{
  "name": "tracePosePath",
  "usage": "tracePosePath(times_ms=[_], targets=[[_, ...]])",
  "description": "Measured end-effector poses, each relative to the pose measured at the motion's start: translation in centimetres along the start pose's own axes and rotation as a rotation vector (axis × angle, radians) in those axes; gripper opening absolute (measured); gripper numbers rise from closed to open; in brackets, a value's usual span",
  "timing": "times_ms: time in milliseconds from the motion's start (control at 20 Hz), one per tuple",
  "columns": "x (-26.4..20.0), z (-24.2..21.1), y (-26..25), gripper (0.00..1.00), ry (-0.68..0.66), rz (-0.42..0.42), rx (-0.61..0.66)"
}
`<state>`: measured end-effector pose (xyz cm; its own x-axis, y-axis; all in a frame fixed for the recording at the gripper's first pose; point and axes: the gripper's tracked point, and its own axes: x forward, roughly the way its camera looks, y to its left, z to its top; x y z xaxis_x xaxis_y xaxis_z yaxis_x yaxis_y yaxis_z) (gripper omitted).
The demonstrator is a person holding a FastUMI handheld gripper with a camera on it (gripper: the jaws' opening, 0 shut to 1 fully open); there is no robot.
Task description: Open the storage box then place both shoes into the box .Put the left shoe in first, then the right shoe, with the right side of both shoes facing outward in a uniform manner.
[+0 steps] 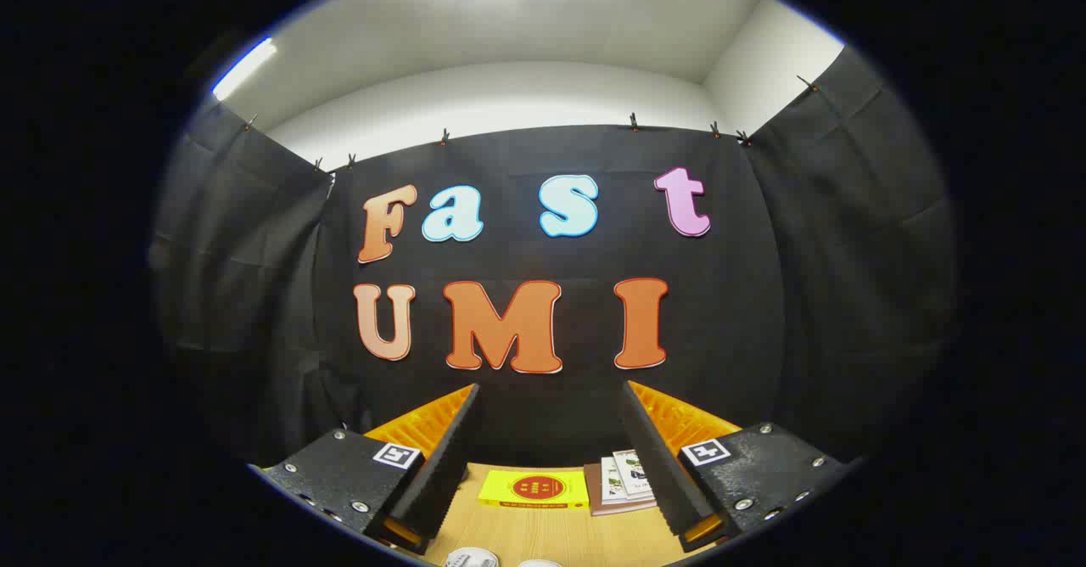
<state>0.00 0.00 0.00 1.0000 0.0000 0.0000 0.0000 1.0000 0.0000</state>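
Note:
My gripper [550,397] is held high and level, looking straight at the booth's black back wall. Its two fingers [441,457] stand wide apart and open, with nothing between them. Far below, between the fingers, two small white rounded shapes [471,558] peek up from the wooden table [551,533]; I cannot tell what they are.
On the table beyond the fingers lie a flat yellow box [534,489] with a red round mark and, to its right, a brown booklet with white leaflets [624,484] on it. Black cloth walls close in the left, back and right.

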Motion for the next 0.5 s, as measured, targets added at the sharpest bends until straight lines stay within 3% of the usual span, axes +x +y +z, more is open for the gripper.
tracePosePath(times_ms=[500], targets=[[-2.0,3.5,0.1,0.96,-0.051,0.02,-0.003]])
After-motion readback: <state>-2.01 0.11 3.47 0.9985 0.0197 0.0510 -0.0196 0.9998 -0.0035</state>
